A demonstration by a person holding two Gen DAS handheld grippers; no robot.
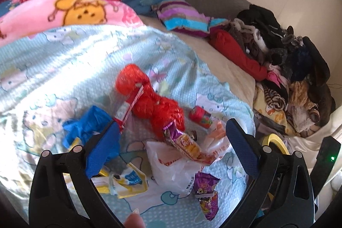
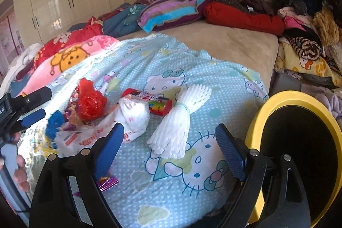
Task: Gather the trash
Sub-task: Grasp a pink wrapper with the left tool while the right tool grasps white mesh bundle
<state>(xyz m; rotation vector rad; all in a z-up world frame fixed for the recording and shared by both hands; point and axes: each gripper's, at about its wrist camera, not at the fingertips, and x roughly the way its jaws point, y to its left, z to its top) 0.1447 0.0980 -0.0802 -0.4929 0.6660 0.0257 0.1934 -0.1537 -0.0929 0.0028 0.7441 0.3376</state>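
Both claws hang over the foot of the bed with nothing in them: the left claw (image 1: 172, 138) stands spread wide above the heap of litter, and the right claw (image 2: 170, 143) is just as wide, its blue pads either side of the white foam fruit netting (image 2: 178, 121) without touching it. From where I stand, the sensible thing for the right one is to drop straight onto the netting at its pinched, banded waist, where it is narrowest and firmest, squeeze there and swing it across to the yellow-rimmed bin with the black liner (image 2: 299, 142), which waits just off the right edge of the bed. The foam looks springy and light, so a shallow nip at the fanned end would likely slip. The left claw would do best to pick one piece rather than rake the pile; the crumpled red mesh bag (image 1: 149, 99) sits highest and looks easiest to pinch. The rubbish all lies on the pale blue cartoon-cat sheet (image 2: 213, 185): a white plastic carrier bag (image 1: 171, 166), a scrunched blue plastic bag (image 1: 85, 125), a purple foil snack wrapper (image 1: 206, 191), an orange snack packet (image 1: 188, 144) and a small red can (image 2: 160, 106) on its side, close together and partly overlapping. Care is needed not to catch the sheet with the wrappers.
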